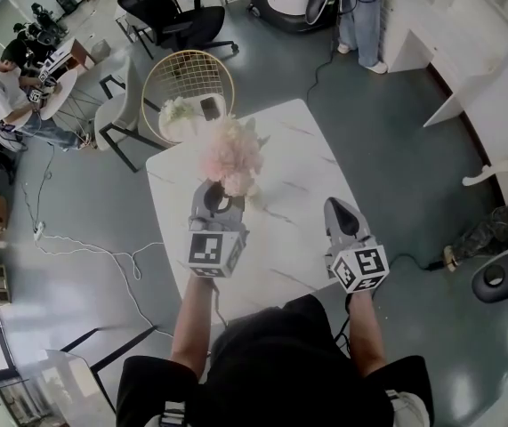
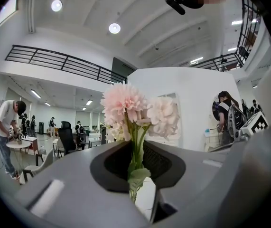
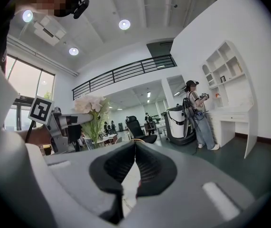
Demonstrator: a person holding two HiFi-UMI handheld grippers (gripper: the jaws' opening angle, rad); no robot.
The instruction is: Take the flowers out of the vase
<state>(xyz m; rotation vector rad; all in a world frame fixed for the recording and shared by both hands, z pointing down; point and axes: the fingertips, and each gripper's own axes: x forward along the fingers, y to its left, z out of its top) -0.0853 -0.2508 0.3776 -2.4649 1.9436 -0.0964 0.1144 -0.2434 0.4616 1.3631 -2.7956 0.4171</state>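
A bunch of pale pink flowers [image 1: 230,152] on green stems [image 2: 137,148] stands upright over the white marble table [image 1: 302,163]. My left gripper [image 1: 222,194] is shut on the stems just below the blooms; in the left gripper view the stems pass between its closed jaws [image 2: 136,144]. The right gripper view shows the same bunch [image 3: 91,103] at left, held by the left gripper [image 3: 59,125]. My right gripper [image 1: 337,206] hovers to the right of the flowers, jaws shut [image 3: 135,144] with nothing between them. I cannot make out a vase in any view.
A round wire-backed chair [image 1: 183,80] stands at the table's far edge, a black office chair [image 1: 169,12] beyond it. People sit at a small table at far left [image 1: 18,78]; another stands by a white desk [image 1: 360,12]. Cables [image 1: 102,252] trail on the floor.
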